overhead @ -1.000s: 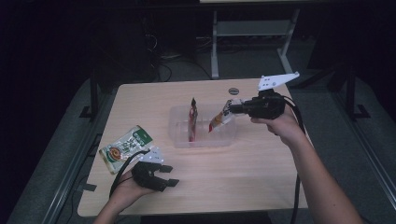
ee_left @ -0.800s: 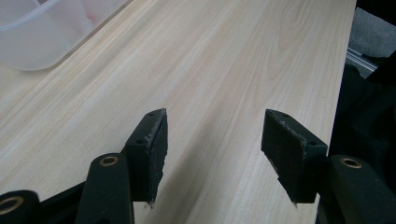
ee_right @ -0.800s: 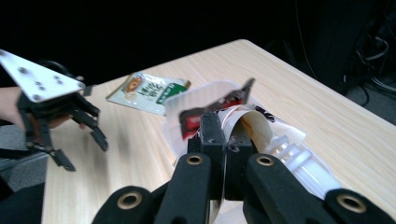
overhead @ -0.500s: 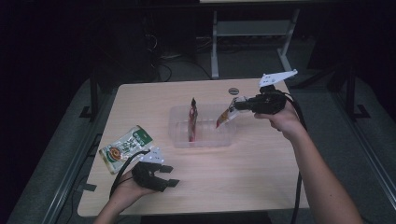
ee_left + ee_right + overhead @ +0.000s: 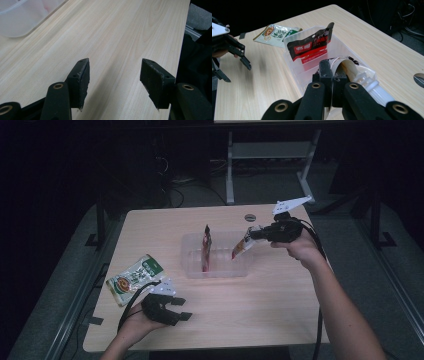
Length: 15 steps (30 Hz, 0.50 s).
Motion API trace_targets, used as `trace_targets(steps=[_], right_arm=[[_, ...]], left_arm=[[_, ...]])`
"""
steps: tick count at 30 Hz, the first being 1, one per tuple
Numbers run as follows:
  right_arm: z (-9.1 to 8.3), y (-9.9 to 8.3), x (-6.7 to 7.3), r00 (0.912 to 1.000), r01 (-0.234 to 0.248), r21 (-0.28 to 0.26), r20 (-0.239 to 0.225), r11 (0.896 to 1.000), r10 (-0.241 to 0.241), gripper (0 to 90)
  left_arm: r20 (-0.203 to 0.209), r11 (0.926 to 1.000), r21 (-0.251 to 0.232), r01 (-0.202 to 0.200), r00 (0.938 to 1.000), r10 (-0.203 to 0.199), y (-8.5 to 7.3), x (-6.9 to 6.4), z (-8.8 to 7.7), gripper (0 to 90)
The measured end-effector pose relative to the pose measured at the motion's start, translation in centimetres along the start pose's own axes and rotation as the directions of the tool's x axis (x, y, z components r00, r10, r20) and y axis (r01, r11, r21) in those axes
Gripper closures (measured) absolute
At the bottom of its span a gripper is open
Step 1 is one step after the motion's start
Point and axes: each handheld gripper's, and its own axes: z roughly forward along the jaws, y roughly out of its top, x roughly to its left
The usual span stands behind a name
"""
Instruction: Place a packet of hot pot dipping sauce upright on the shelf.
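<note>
Right gripper (image 5: 252,234) pinches glossy foil pouch (image 5: 241,248) over clear plastic tray (image 5: 217,270).

Snack packet (image 5: 242,246) over clear tray (image 5: 218,270)

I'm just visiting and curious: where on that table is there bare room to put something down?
The near right table, between the clear tray and the front edge, is bare. So is the far left corner behind the tray. It is crowded at the tray, where the right gripper holds a packet, and around the green packet by the left gripper.
</note>
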Motion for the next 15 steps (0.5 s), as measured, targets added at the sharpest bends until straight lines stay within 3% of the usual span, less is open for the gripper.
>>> trace_targets(steps=[7,15], right_arm=[[0.86,-0.16,0.05,0.9999,0.012,0.033,-0.01,0.999,-0.012,89.3],[0.49,-0.74,-0.48,0.9999,0.01,0.081,0.007,0.997,-0.011,89.2]], left_arm=[[0.0,1.0,0.0,0.001,1.0,-0.001,-0.03,-0.01,0.01,40.3],[0.0,1.0,0.0,0.002,1.0,-0.002,-0.03,0.0,0.03,40.4]])
